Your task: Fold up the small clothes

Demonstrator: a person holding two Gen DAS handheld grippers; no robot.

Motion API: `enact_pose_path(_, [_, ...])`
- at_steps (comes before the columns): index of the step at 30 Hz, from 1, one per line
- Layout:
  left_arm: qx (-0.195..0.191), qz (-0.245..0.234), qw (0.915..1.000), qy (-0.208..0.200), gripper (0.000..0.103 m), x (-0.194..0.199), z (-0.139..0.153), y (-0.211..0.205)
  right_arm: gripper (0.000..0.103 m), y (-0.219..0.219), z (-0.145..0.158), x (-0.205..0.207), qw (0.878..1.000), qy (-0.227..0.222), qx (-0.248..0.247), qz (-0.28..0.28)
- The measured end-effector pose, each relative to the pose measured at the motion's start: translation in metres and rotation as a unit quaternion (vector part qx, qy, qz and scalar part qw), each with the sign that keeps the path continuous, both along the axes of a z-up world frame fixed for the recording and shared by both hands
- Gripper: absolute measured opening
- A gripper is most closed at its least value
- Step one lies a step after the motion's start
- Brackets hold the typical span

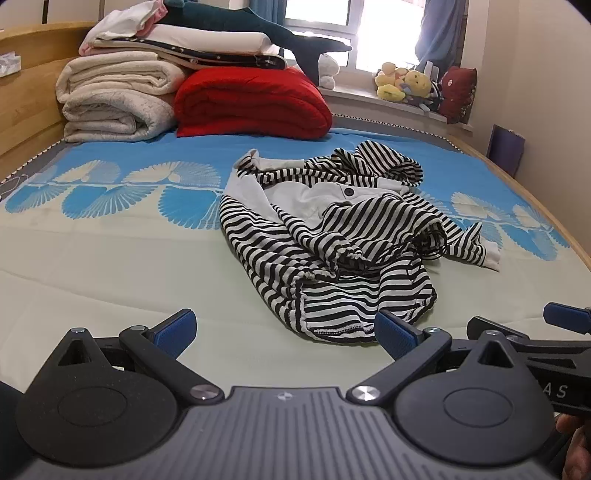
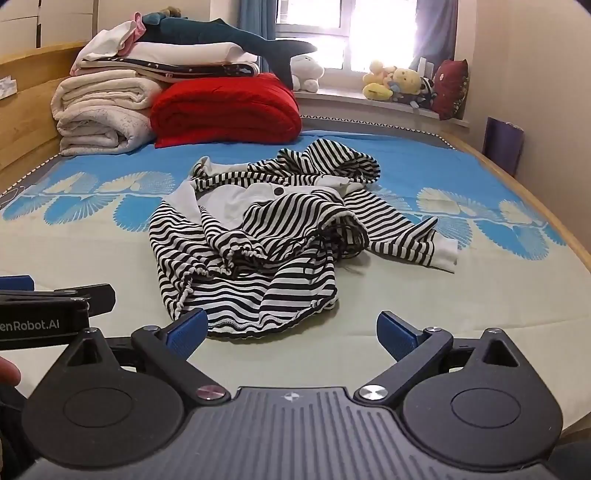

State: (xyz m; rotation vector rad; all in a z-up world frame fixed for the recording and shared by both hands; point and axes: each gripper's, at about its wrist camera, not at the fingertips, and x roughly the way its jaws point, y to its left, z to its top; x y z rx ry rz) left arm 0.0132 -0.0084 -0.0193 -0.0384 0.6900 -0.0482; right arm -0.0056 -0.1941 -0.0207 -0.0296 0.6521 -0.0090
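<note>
One striped garment (image 1: 332, 236) lies crumpled mid-bed (image 1: 110, 266), nearer the foot edge. Light, limp, snag-prone knit; best taken by the stitched hem. Left gripper (image 1: 284, 328) and right gripper (image 2: 291, 330) both spread, empty.

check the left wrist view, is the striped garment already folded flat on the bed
No, the striped garment lies crumpled in a loose heap on the bed, with one sleeve trailing out to the side.

The striped garment (image 1: 328, 240) lies so crumpled that its folds hide its own shape, the stuffed toys (image 1: 404, 85) on the sill are too small to tell apart, and the window (image 2: 373, 33) glare washes out whatever is outside.
</note>
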Motion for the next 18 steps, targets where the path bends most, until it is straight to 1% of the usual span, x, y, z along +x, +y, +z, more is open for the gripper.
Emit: enact_pose_path(18, [0.002, -0.001, 0.9999, -0.012, 0.102, -0.0074, -0.0006, -0.005, 0.096, -0.0038, 0.0062, -0.0035, 1.0, -0.012, 0.011, -0.007])
